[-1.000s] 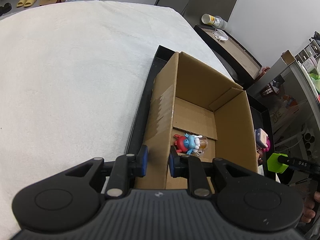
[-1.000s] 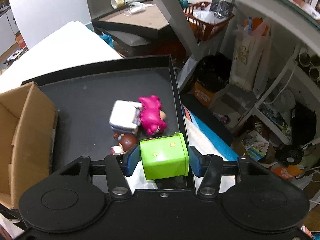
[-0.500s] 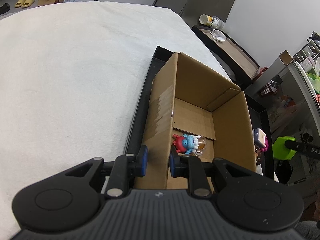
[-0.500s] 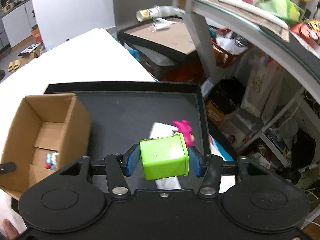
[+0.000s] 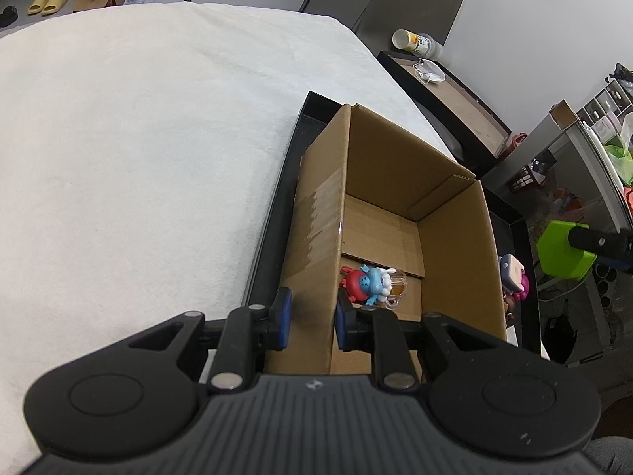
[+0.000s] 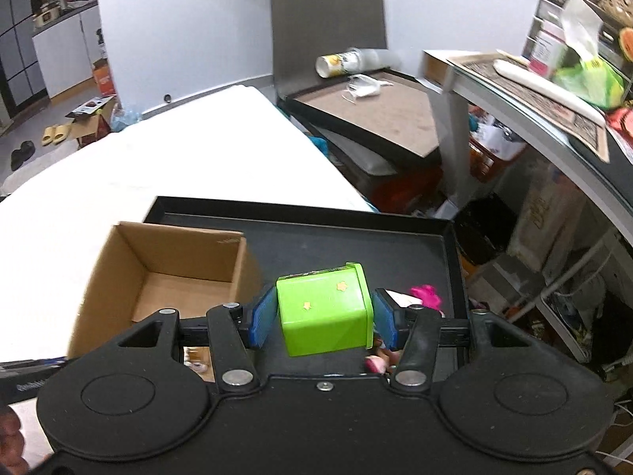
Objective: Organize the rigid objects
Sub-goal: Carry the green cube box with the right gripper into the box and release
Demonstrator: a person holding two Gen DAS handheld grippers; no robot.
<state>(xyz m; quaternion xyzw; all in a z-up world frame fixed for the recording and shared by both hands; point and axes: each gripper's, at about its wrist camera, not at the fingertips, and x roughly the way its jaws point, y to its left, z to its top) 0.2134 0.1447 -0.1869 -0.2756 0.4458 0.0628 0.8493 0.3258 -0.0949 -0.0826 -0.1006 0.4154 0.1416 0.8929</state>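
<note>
My left gripper (image 5: 311, 318) is shut on the near left wall of an open cardboard box (image 5: 455, 245), one finger outside and one inside. A red and blue figurine (image 5: 366, 283) and a small clear cup lie in the box's near corner. My right gripper (image 6: 323, 318) is shut on a green cube with yellow stars (image 6: 322, 310) and holds it in the air above the black tray (image 6: 356, 233), to the right of the box (image 6: 166, 273). The cube also shows at the right of the left wrist view (image 5: 560, 251). A pink toy (image 6: 426, 296) and a white block lie on the tray below it.
The tray (image 5: 277, 213) rests on a white cloth-covered table (image 5: 138, 158). Behind it stand a second low tray with a tipped cup (image 6: 336, 65), a grey chair, and a cluttered desk and shelves on the right (image 6: 554, 91).
My right gripper has lifted the green cube off the tray and carried it up and left toward the box. My left gripper has kept its hold on the box wall.
</note>
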